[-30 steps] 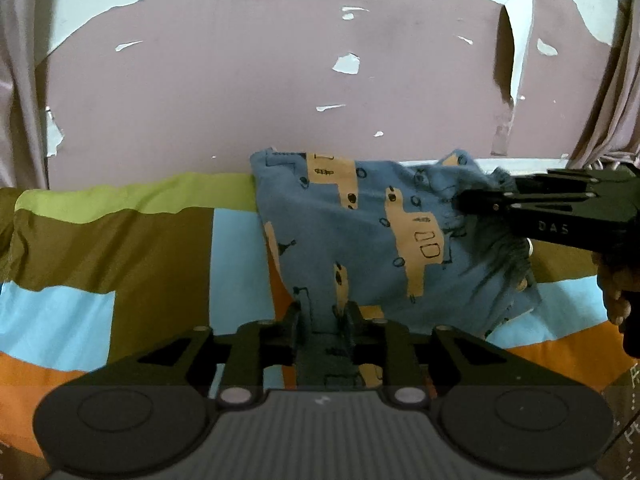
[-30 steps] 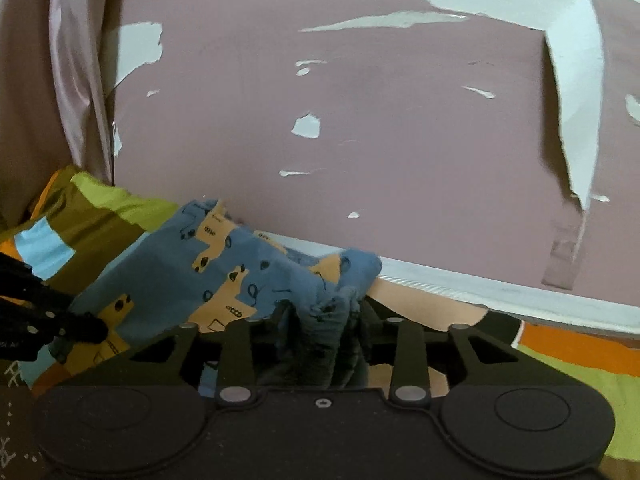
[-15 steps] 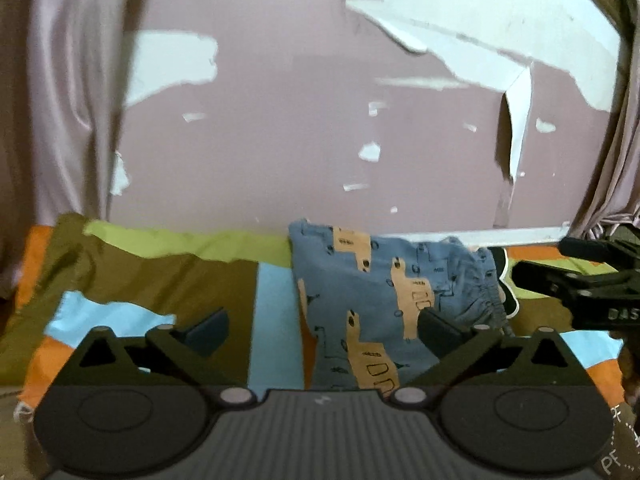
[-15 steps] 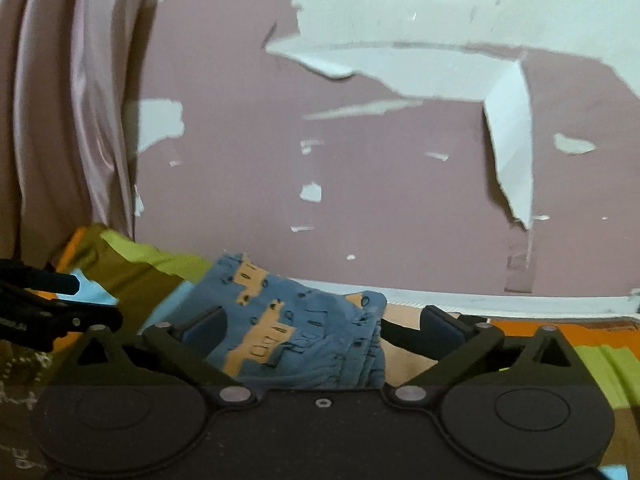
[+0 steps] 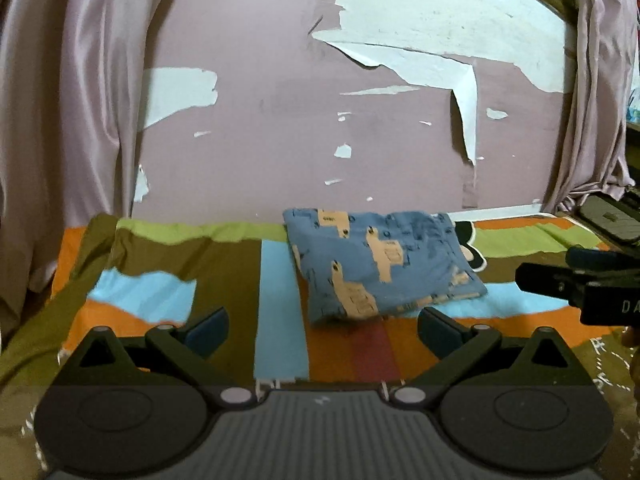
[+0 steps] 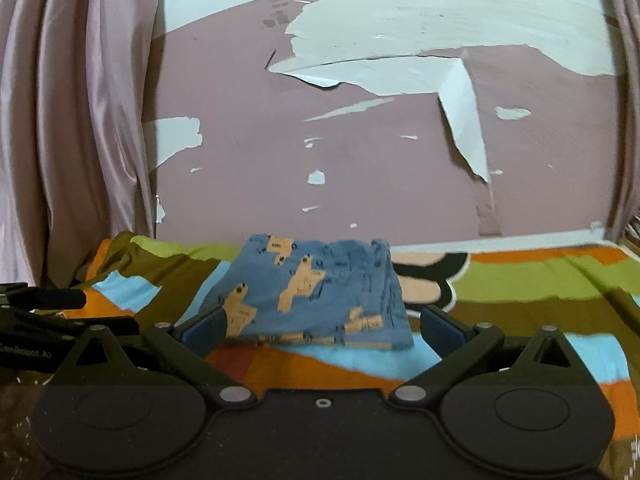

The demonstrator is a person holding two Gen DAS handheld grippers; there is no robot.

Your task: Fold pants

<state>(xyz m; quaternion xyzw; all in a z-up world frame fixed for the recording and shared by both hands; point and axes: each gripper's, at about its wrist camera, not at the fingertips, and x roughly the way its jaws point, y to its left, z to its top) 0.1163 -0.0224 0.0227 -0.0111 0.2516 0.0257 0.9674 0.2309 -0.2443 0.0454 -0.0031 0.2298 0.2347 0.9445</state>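
The pants (image 5: 382, 262), blue with tan animal prints, lie folded into a compact packet on the bed (image 5: 224, 264), toward the far edge near the peeling pink wall (image 5: 280, 92). Judging by that tidy, squared shape, the folding looks essentially finished and the packet has been set down to rest.

The left tool (image 5: 322, 330) hangs just short of the packet with its jaws spread wide and nothing between them. The right tool (image 6: 322, 328) is likewise released and empty; in its own view the near hem of the pants sits between and just beyond its fingertips, apparently without contact, though the fisheye makes that hard to confirm. Both tools stand clear of the cloth, which suits a finished fold: nothing tugs at the layers.

A black-and-tan printed figure on the bedcover (image 6: 428, 276) peeks out just beside the packet's right edge.

On the right tool's body, seen from the left wrist, the letters "DA" are legible before the frame cuts off. On the left tool, seen from the right wrist, faint lettering seems to read "GenRobot.AI".
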